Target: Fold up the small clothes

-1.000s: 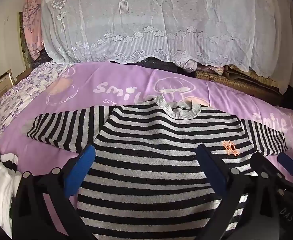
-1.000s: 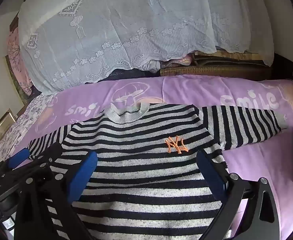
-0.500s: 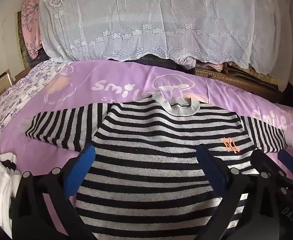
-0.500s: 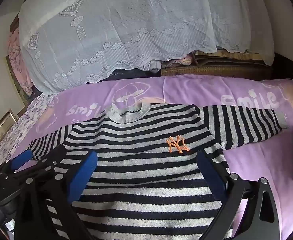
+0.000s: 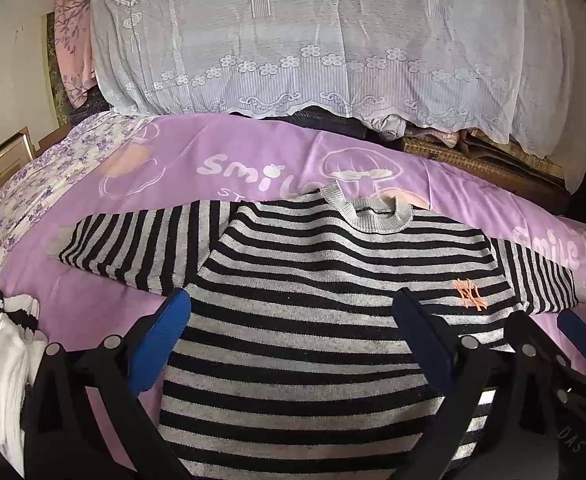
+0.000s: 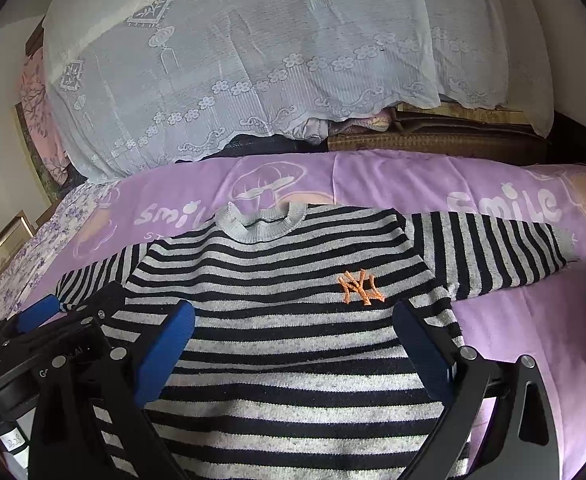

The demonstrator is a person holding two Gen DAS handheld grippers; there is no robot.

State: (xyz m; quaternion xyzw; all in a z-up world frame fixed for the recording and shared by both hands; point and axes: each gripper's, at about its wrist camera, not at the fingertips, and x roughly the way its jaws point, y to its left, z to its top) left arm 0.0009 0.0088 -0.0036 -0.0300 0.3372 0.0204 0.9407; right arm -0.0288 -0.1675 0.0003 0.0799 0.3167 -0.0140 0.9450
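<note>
black tool (image 5: 291, 344) (blue pads (image 5: 161, 344))

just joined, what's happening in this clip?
A person holds two sets of tongs over a striped sweater laid flat, front up, on a purple blanket, both sleeves spread out. The left tongs and right tongs are open above the sweater's lower body, gripping nothing. No fold shows yet. White clothing lies off to the left.

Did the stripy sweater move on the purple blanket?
No. The striped sweater lies flat, its collar still just below the mushroom print on the purple blanket, as before.
</note>
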